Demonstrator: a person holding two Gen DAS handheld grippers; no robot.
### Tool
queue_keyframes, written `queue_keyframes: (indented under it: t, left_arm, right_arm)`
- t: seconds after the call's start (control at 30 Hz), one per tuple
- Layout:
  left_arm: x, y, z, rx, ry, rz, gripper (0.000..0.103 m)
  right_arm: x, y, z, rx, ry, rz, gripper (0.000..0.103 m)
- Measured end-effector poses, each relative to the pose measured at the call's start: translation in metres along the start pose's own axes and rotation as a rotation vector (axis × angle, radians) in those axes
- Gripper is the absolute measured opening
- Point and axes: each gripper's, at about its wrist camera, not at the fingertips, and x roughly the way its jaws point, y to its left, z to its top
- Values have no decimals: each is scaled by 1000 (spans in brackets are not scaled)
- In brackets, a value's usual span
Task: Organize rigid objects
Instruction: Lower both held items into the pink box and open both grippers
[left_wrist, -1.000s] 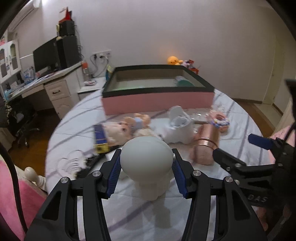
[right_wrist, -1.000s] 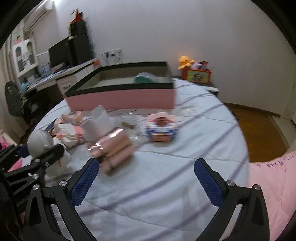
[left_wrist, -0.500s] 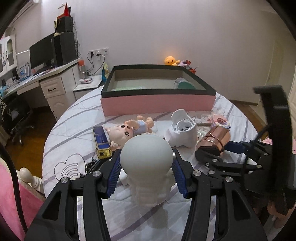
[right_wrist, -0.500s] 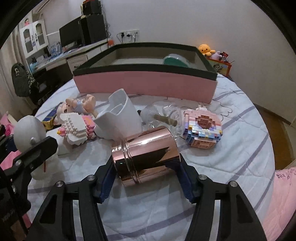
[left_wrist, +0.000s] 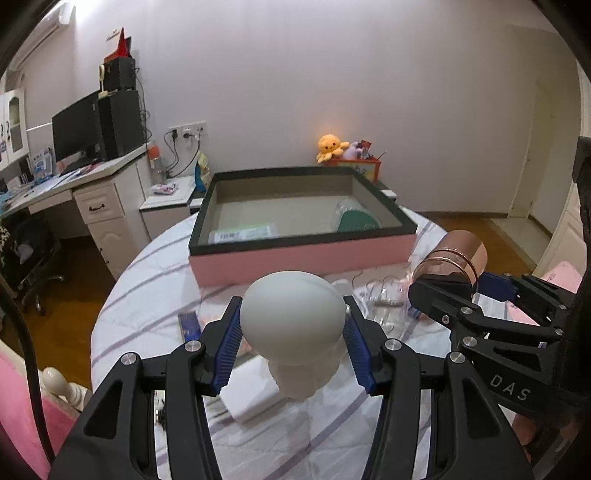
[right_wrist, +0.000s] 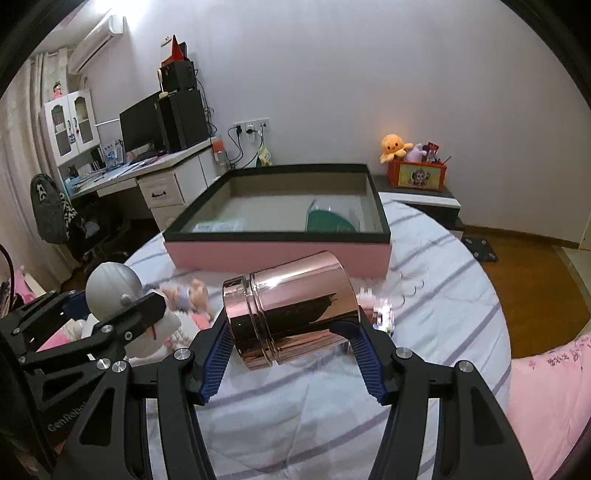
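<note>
White figurine (left_wrist: 291, 321), smooth and matte with a big egg-round head over a narrower body, sits clamped at the head between the blue ribbed pads (left_wrist: 227, 350) of the left gripper (left_wrist: 291, 349), lifted above the striped bedsheet (left_wrist: 147, 295) near its front edge. In the right wrist view it shows at the left, grey-white, with a small red mark on its body (right_wrist: 110, 291). The right gripper (right_wrist: 291, 354) grips a rose-gold metal canister (right_wrist: 291, 302), shiny and cylindrical with a ringed lid end; it lies on its side across the pads, tilted, lid toward the left, held clear of the sheet.

Under the grippers, on the middle of the sheet, lie a baby doll (right_wrist: 188, 291), a clear glass piece (left_wrist: 380, 299), a blue and yellow bar (left_wrist: 189, 325) and a flat white block (left_wrist: 251, 395). Toward the far edge of the bed stands a wide, shallow pink box (right_wrist: 277, 254) with a dark rim, open on top; inside are a clear container with a green end (right_wrist: 330, 218) at the right and a flat labelled packet (right_wrist: 218, 225) at the left. Beyond are a desk (right_wrist: 147, 177) with a monitor (right_wrist: 142, 125) and an orange plush (right_wrist: 393, 146).
</note>
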Motion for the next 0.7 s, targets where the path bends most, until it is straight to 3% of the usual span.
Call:
queue_keyframes:
  t: [0.3, 0.4, 0.57, 0.7]
  left_arm:
    - [18, 5, 62, 57, -45, -21, 53]
    - [40, 8, 91, 92, -58, 17, 53]
    - [98, 25, 135, 78, 30, -21, 53]
    - [159, 40, 155, 93, 134, 43, 53]
  right_arm:
    - [13, -9, 42, 7, -47, 0, 62]
    - [27, -13, 66, 11, -48, 1, 62]
    - [78, -24, 115, 43, 22, 24, 62]
    - [129, -32, 141, 79, 111, 17, 62]
